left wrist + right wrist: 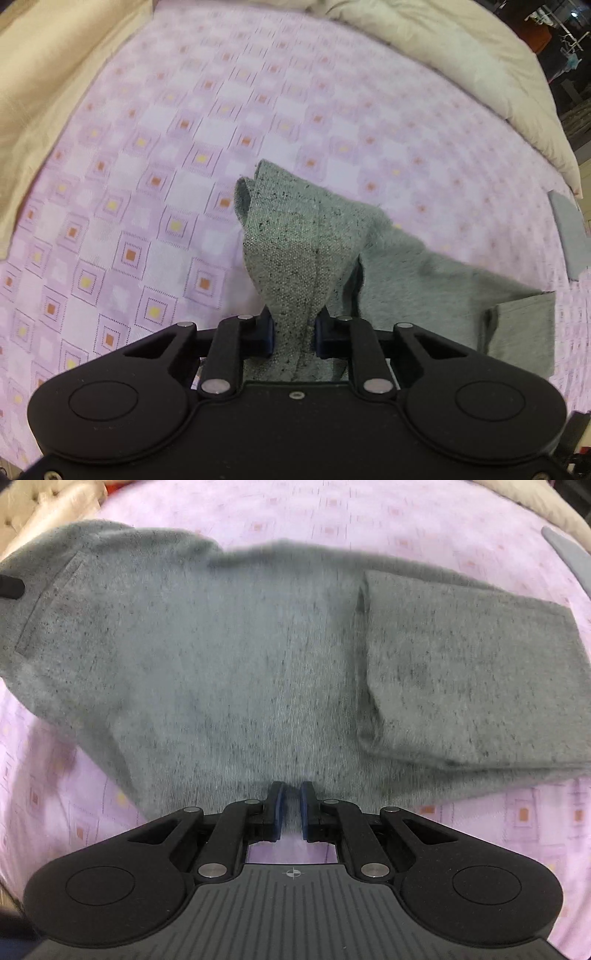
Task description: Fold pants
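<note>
Pink checked bedsheet [155,155] underneath. Left gripper [294,329] fingers clamped on grey pants [229,657], fabric lifted. Right gripper [290,809] fingers nearly together, gripping nothing visible. Mid-fold; next likely carry lifted end toward folded part at 3 o'clock.

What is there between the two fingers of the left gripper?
A bunched strip of the grey pants is pinched between the fingers of the left gripper and lifted off the pink bedsheet; the left wrist view shows it.

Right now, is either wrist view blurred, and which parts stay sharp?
Left wrist view: the pink checked bedsheet smears with motion blur, while the grey speckled knit pants pinched in the left claw look crisp. Right wrist view: the pants are soft and streaked, only the right claw sharp; fisheye bends both edges.
</note>
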Available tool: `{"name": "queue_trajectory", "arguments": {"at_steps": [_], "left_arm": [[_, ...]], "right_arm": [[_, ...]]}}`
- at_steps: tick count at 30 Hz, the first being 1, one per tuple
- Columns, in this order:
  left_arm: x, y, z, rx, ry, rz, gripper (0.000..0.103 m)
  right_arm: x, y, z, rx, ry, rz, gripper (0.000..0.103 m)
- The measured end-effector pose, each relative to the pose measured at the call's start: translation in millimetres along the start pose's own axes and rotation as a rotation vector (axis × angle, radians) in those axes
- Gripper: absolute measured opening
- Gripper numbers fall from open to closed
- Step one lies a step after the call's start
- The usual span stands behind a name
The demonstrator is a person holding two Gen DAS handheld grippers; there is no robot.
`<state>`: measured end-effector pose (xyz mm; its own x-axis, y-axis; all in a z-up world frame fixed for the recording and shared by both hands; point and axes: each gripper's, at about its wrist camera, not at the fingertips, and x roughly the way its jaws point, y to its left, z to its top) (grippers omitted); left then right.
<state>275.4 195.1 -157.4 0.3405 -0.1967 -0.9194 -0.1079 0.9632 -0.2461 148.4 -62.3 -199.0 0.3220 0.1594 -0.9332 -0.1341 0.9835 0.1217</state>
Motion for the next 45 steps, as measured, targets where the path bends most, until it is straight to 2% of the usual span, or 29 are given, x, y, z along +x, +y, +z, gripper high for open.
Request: {"name": "queue_trajectory", "arguments": {"at_steps": [4, 9, 14, 17, 20, 23, 25, 27, 30, 32, 34, 36, 38, 42, 45], "left_arm": [[-24, -36, -6, 0.014, -0.069, 0.015, 0.023], [-51, -88, -15, 0.027, -0.130, 0.051, 0.022], [-75, -160, -26, 0.097, -0.204, 0.079, 0.021], [-76, -209, -33, 0.138, -0.231, 0.060, 0.021], [-57, -263, -42, 0.176, -0.216, 0.021, 0.021], [-17, -313, -52, 0.216, -0.165, -0.007, 0.023], [17, -341, -61, 0.239, -0.092, -0.023, 0.029], [42, -355, -72, 0.238, -0.024, -0.047, 0.029], [46, -367, -88, 0.273, -0.003, -0.027, 0.029], [41, -363, -92, 0.284, -0.026, -0.010, 0.029], [36, -347, -96, 0.278, -0.029, 0.024, 0.031], [38, -332, -100, 0.271, -0.015, 0.075, 0.031], [42, -315, -106, 0.269, -0.006, 0.141, 0.031], [49, -276, -120, 0.246, 0.035, 0.267, 0.031], [46, -249, -133, 0.188, 0.065, 0.304, 0.031]], "right_arm": [[-3, -16, 1, -0.006, -0.003, 0.069, 0.009], [-33, -42, -1, 0.017, -0.084, 0.163, 0.009], [-50, -87, -3, 0.053, -0.156, 0.228, 0.010], [-54, -119, -4, 0.091, -0.178, 0.232, 0.010], [-54, -156, -6, 0.135, -0.189, 0.212, 0.010], [-49, -184, -6, 0.178, -0.186, 0.194, 0.010], [-49, -202, -10, 0.197, -0.182, 0.179, 0.010], [-48, -218, -11, 0.211, -0.183, 0.159, 0.010], [-50, -240, -16, 0.233, -0.185, 0.123, 0.012], [-59, -255, -18, 0.261, -0.216, 0.119, 0.029], [-62, -262, -14, 0.291, -0.256, 0.118, 0.032], [-66, -268, -9, 0.310, -0.305, 0.151, 0.033], [-65, -272, -1, 0.324, -0.332, 0.215, 0.042], [-51, -282, 14, 0.353, -0.282, 0.315, 0.050], [-30, -284, 21, 0.349, -0.183, 0.311, 0.054]]}}
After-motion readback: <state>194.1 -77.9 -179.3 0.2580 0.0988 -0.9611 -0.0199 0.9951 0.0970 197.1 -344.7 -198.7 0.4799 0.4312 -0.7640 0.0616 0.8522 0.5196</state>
